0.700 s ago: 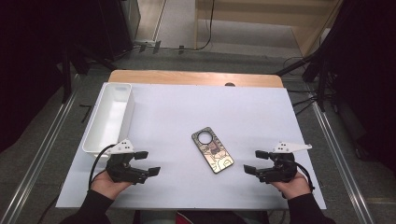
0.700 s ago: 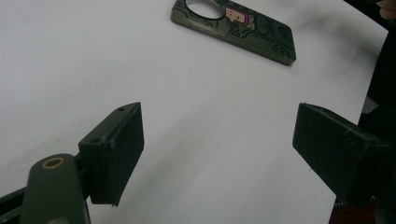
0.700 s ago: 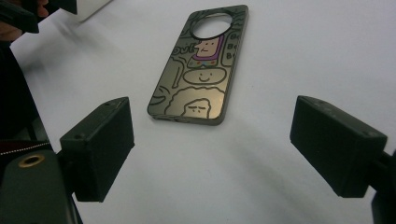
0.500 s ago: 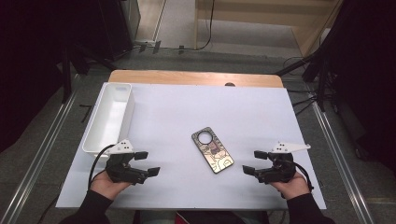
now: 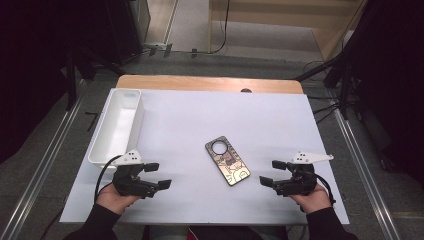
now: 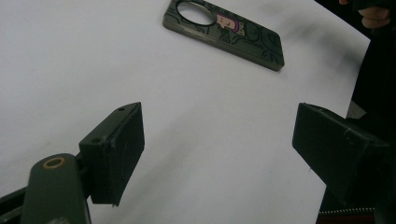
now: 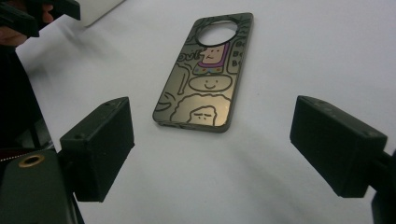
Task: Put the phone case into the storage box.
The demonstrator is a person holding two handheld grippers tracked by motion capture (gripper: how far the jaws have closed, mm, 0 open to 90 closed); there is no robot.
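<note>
**Glossy case, matt sheet, black plastic jaws**

The phone case (image 7: 204, 74) has a smooth, glossy, mirror-like bronze face printed with dark line drawings and one purple patch; in the left gripper view its rim looks like darker, duller plastic. It lies on a white sheet (image 5: 200, 120) that looks matt, smooth and paper-like. Beyond the sheet's far edge the table (image 5: 210, 82) shows as light, bare-looking wood. The tray (image 5: 107, 150) is smooth white plastic with a slight sheen. The left gripper (image 5: 155, 176) and right gripper (image 5: 272, 173) are matt black plastic; seen close, their jaw blocks have slightly rough, chipped edges, and each carries a pale grey matt plate.
</note>
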